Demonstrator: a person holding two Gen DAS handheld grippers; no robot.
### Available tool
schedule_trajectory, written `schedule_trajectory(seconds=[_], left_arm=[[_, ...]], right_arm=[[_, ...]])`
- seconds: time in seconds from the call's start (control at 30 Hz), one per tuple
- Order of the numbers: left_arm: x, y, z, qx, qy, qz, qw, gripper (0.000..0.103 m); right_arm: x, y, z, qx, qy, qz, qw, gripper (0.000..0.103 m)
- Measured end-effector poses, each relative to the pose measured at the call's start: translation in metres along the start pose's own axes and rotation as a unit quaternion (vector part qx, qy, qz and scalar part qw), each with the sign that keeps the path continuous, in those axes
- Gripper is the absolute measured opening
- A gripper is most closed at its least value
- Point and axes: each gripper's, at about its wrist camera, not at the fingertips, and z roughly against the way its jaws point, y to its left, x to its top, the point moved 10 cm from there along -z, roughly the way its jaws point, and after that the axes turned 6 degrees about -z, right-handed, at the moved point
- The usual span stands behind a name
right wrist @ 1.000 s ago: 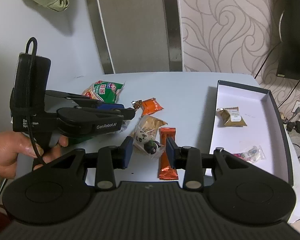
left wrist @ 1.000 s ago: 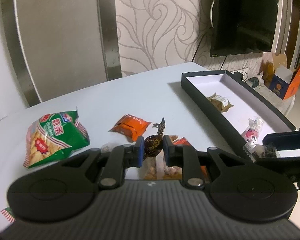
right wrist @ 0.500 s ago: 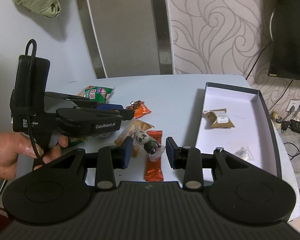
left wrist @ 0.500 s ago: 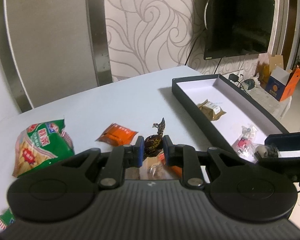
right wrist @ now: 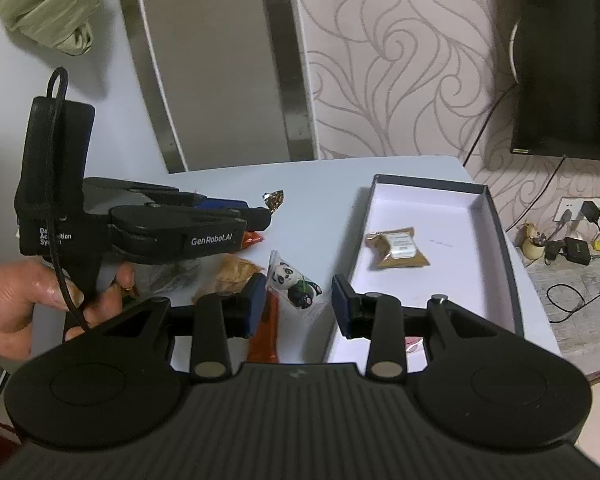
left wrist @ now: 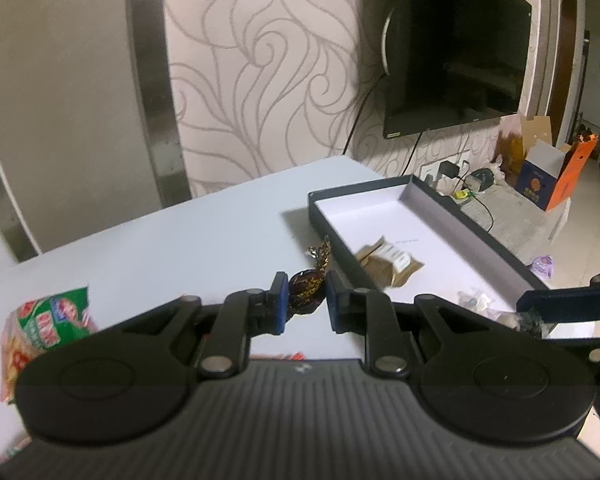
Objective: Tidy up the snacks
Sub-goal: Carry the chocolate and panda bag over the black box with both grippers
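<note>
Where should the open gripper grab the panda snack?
Probably across the middle of the panda snack, coming down from above. It lies flat on the table in a clear crinkly wrapper, tilted, and the plump middle gives the fingers more to pinch than the thin sealed ends. The right gripper is open right over it, so turning to span the narrow width should do.

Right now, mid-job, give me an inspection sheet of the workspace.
Surface: white table, snacks loose on it.
Job's things: brown-gold candy held in the air; panda snack pack on the table; brown packet in the black-walled box.
Clutter: green chip bag, orange packets.
Grippers: left hand-held gripper shut on candy; right hand-held gripper open above the panda pack.
Cables: chargers and leads beside the table.
Surroundings: wall TV, patterned wallpaper.
</note>
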Motion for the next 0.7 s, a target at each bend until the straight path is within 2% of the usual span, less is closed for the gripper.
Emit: schedule_trajectory(seconds=[0.47, 0.7], left_arm=[[0.017, -0.041, -0.030, -0.028, 0.008, -0.016, 0.9995, 0.023], [0.021, -0.048, -0.041, -0.024, 0.014, -0.015, 0.9995, 0.023]], right_arm=[[0.001, -0.043, 0.005, -0.029, 0.004, -0.030, 0.999, 0.041], [-0.002, -0.052, 0.002, -0.026, 0.015, -0.030, 0.999, 0.042]])
